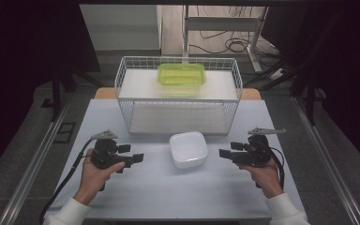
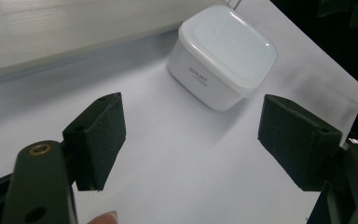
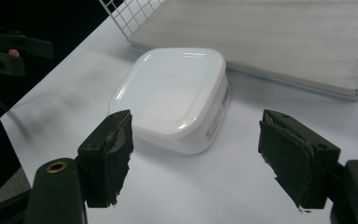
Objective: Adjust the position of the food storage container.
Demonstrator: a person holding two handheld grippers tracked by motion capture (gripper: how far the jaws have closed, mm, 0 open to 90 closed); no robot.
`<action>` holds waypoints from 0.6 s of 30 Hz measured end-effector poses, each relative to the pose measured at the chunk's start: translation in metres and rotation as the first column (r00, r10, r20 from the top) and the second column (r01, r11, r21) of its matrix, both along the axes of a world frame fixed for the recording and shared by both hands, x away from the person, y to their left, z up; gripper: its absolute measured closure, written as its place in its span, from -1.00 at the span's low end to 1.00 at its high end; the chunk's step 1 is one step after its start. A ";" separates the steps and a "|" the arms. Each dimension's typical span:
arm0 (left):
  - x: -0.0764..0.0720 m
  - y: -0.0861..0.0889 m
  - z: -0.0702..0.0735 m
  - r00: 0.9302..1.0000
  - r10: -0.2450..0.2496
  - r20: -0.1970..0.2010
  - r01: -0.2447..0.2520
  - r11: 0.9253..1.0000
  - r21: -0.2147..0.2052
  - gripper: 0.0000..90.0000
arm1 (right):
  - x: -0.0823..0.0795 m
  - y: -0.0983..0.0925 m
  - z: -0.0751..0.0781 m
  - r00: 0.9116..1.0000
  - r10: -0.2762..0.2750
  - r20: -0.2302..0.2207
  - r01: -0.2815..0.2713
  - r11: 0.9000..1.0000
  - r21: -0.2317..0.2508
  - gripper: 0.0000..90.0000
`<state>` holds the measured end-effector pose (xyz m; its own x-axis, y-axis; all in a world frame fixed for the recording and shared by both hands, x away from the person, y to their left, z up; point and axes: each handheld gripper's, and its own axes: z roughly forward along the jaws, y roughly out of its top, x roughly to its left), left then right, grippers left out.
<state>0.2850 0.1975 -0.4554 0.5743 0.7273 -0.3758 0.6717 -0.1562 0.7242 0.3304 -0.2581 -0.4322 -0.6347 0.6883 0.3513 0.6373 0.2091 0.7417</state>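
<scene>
A pale desk [image 1: 159,197] fills the middle of the high view, with dark floor on both sides. At its far half stands a white wire basket [image 1: 178,96] on a pale board, and inside the basket, toward the far side, sits a green translucent container [image 1: 181,74].

Near the basket, just in front of its near edge and about mid-desk, rests a white square container [image 1: 188,149] with a closed lid and rounded corners — it stands flat on the desk, touching nothing else. In the left gripper view it [image 2: 223,56] lies ahead of the jaws and a little to the right; in the right gripper view it [image 3: 170,95] lies ahead and slightly left.

The left gripper [image 1: 133,158] is held in the person's left hand [image 1: 93,176] to the left of the white container, jaws spread wide and empty. The right gripper [image 1: 228,153], in the right hand [image 1: 265,176], mirrors it on the right side — jaws likewise spread apart, gripping nothing. Both point inward at the container.
</scene>
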 end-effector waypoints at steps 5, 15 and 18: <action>0.000 -0.002 -0.005 1.000 -0.008 -0.015 0.009 1.000 0.014 -0.51 | 0.001 0.001 -0.002 1.000 -0.001 -0.007 0.000 1.000 -0.016 -0.40; 0.001 0.000 -0.009 0.999 -0.002 -0.033 0.002 1.000 -0.005 -0.51 | 0.003 0.004 -0.010 1.000 0.012 -0.019 -0.013 0.998 -0.057 -0.32; 0.001 0.001 -0.010 0.999 -0.004 -0.040 0.004 1.000 -0.010 -0.51 | 0.004 0.005 -0.012 1.000 0.019 -0.021 -0.021 0.998 -0.066 -0.26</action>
<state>0.2863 0.1985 -0.4657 0.5616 0.7213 -0.4054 0.6995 -0.1522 0.6982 0.3340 -0.2528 -0.4439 -0.6416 0.6979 0.3181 0.6475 0.2704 0.7125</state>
